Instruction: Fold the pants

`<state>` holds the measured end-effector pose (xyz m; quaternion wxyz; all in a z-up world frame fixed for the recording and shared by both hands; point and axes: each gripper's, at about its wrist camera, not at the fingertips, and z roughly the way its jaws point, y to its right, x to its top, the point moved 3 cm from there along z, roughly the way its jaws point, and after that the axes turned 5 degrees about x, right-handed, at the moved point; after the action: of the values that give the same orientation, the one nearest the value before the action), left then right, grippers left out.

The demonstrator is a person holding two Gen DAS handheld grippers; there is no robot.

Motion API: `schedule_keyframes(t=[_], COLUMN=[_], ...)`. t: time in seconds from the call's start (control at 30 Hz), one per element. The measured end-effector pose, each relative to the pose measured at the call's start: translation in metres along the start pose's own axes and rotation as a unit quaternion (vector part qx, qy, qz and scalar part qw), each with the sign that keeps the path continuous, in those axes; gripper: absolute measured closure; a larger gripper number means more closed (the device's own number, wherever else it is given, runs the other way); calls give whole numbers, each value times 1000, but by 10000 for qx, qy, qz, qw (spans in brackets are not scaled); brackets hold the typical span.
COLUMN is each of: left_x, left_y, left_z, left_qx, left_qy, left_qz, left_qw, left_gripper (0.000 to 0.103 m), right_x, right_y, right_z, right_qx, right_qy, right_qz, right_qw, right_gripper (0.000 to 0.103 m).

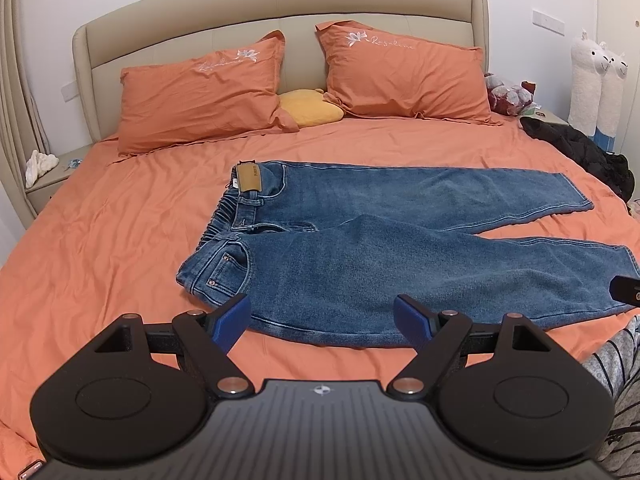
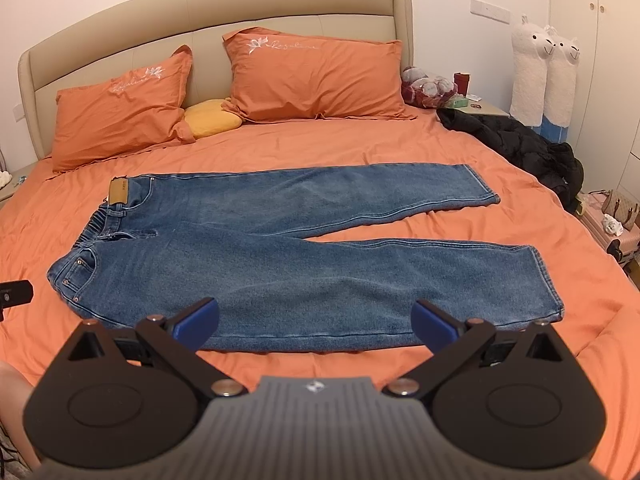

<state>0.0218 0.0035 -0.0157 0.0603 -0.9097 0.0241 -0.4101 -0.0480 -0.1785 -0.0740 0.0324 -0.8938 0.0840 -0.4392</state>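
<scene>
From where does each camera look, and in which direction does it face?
Left wrist: sits behind the open left gripper, faces the headboard over the waist end of the jeans.
Right wrist: sits behind the open right gripper, faces the headboard over the near leg of the jeans.
Both share the jeans, pillows and orange bed.

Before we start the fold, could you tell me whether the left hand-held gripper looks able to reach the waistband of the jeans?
Probably yes: the left hand-held gripper is open above the near edge of the jeans, and nothing lies between it and the waistband.
</scene>
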Motion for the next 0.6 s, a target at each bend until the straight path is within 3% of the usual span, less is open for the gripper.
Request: schedule_keyframes(t=[0.6], left_x=[-1], left_y=[1], left_z=[-1], left_qx=[3], left_qy=[10], left_qz=[11], left_qw=[10000], left_gripper=[8], right_x=[1], right_y=[-2], right_z=[0], right_qx=[0], right_qy=[8], right_qz=[34], right_qw=[10000], right_gripper=[5])
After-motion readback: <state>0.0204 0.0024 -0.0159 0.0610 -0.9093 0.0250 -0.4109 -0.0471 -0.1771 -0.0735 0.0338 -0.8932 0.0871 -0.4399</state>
